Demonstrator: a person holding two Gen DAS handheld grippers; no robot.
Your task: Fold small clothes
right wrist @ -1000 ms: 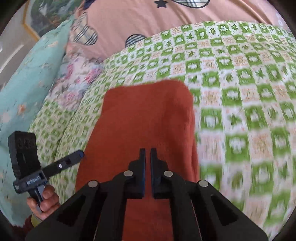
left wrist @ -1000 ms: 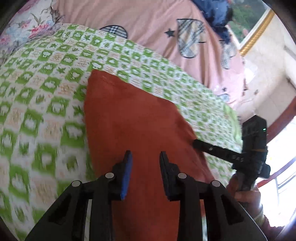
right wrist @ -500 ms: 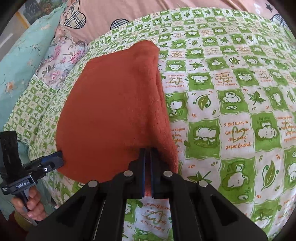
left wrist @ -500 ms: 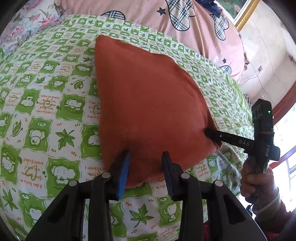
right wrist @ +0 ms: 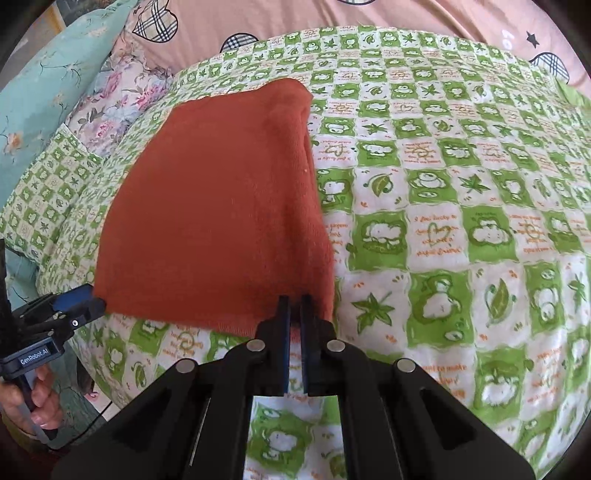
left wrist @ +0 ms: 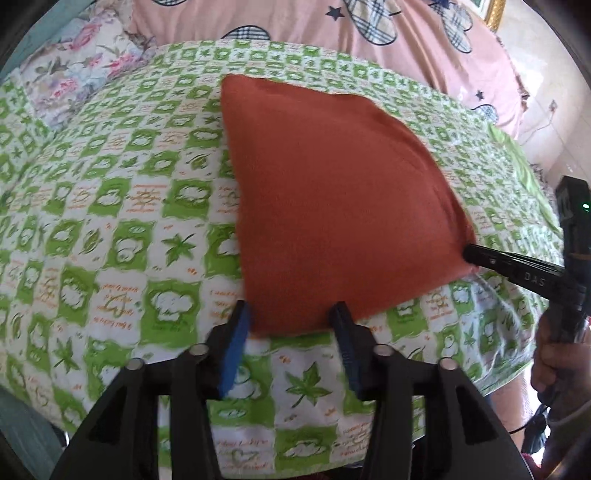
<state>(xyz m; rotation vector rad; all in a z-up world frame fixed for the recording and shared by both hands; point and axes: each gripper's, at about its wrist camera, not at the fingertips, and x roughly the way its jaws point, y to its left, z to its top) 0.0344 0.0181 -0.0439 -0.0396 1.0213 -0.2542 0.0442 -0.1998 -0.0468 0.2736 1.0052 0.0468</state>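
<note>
A rust-orange folded garment [left wrist: 332, 206] lies flat on the green-and-white checked bedspread [left wrist: 110, 229]. It also shows in the right wrist view [right wrist: 214, 221]. My left gripper [left wrist: 291, 314] is open, its jaws either side of the garment's near left corner. My right gripper [right wrist: 294, 301] is shut on the garment's near right corner; it also shows at the right of the left wrist view [left wrist: 471, 254]. The left gripper shows at the lower left of the right wrist view [right wrist: 85, 299].
A pink quilt [left wrist: 295, 22] with plaid hearts lies behind the bedspread [right wrist: 461, 221]. A floral pillow [right wrist: 110, 99] and a teal pillow [right wrist: 44, 74] lie at the left. The bed's front edge runs just under both grippers.
Both grippers have drawn back toward the near edge of the bed. The garment now lies flat. The left gripper has opened wider and let the corner go.
</note>
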